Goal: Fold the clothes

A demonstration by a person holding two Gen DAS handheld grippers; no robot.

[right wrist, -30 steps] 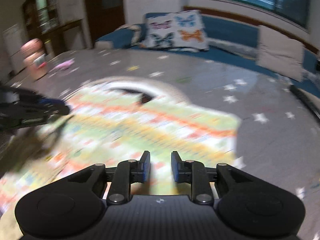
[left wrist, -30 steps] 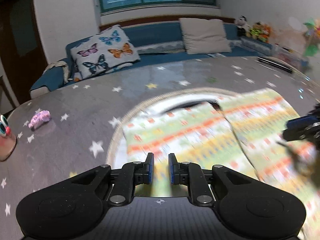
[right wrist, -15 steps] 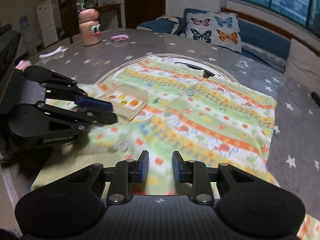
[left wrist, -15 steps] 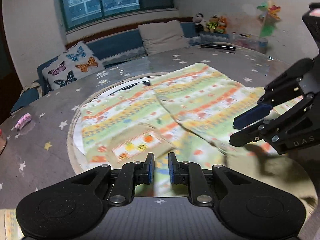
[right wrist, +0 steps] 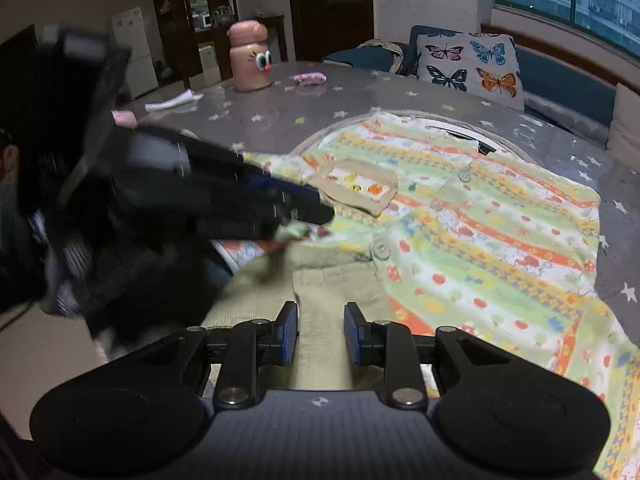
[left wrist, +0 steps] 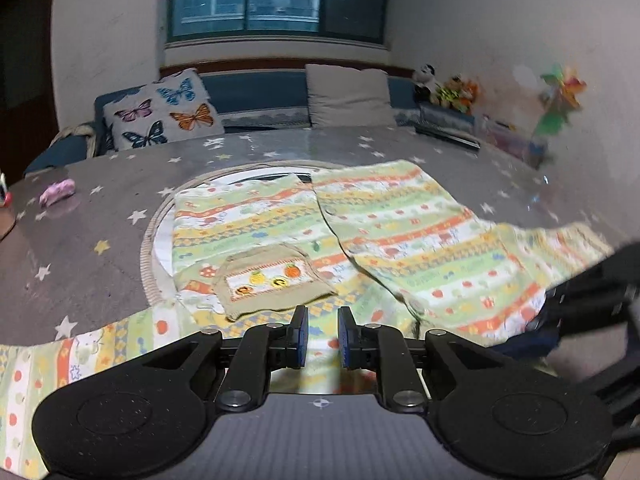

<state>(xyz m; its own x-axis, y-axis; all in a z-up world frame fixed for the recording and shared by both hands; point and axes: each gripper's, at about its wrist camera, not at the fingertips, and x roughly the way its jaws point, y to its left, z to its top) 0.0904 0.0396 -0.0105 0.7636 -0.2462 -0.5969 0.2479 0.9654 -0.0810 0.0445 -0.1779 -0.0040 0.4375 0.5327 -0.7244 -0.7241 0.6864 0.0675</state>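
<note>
1. Nearest first: left gripper (left wrist: 321, 334), seen from its own wrist cam, hangs over the near hem of the shirt (left wrist: 400, 248); jaws stand a narrow gap apart w/ nothing between the pads — empty.
2. Right gripper (right wrist: 321, 330) in its own cam likewise shows a narrow gap, pads clear of cloth, hovering above the shirt's khaki hem band; no grip.
3. Outward from both: the striped kids' shirt lies front-up & spread flat on the table (left wrist: 100, 216), partly over a round mat (left wrist: 160, 216). Collar at the far end, hem toward the grippers, so the long axis runs straight away from them.
4. Chest pocket (left wrist: 266, 280) sits just ahead of the left gripper; one sleeve trails off to the left near edge, the other to the right.
5. Judgement: each gripper is nearer its own side — left to the pocket-side sleeve, right to the opposite one. A sleeve-in fold across the long axis looks like the likely next step, not yet begun.
6. Butterfly cushion (left wrist: 160, 116) & sofa are well beyond, out of play.
</note>
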